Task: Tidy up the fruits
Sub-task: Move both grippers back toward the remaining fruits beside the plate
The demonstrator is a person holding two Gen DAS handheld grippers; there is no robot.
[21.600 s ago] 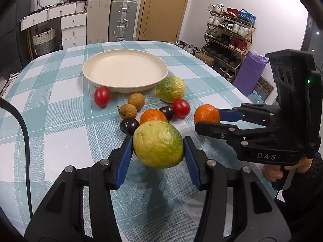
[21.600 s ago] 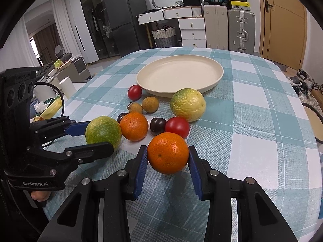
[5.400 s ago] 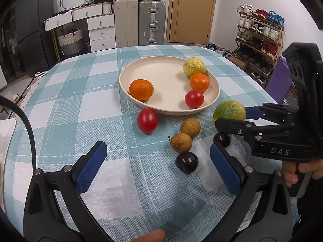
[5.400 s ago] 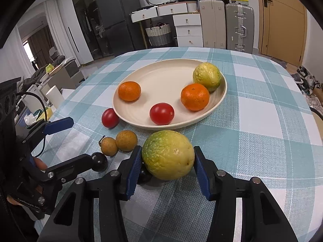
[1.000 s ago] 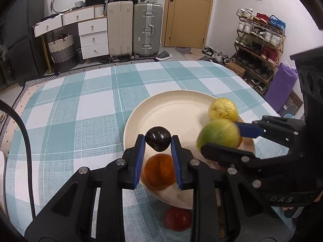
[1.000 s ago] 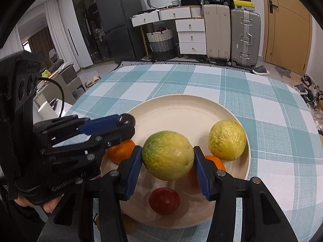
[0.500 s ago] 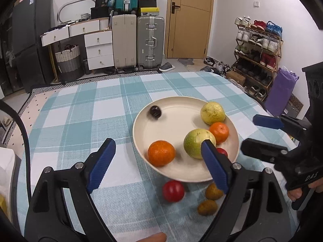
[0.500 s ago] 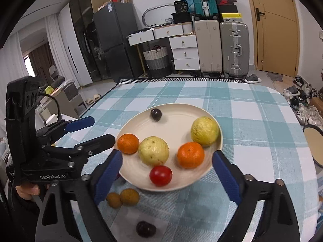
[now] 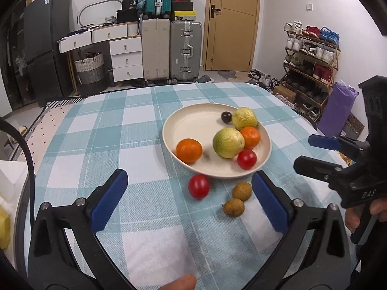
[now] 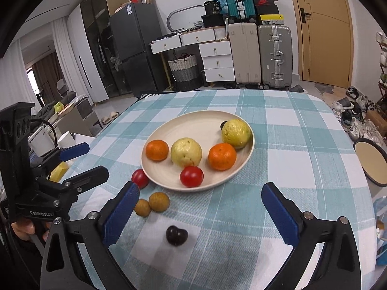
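With both the left gripper (image 9: 191, 198) and right gripper (image 10: 205, 207) wide open and empty, four fruits lie outside the round cream plate (image 10: 167, 130). The dark glossy cherry (image 10: 176, 235) sits nearest; centring the right jaws round it before closing should prevent rolling.

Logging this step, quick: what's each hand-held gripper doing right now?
Left hand-held gripper: open, holding nothing.
Right hand-held gripper: open, holding nothing.

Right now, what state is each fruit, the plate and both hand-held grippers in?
Plate: holds six fruits.
Red tomato: on cloth, beside the plate.
Two brown fruits: on cloth, side by side.
Dark plum: on cloth.
Left hand-held gripper: open, holding nothing.
Right hand-held gripper: open, holding nothing.
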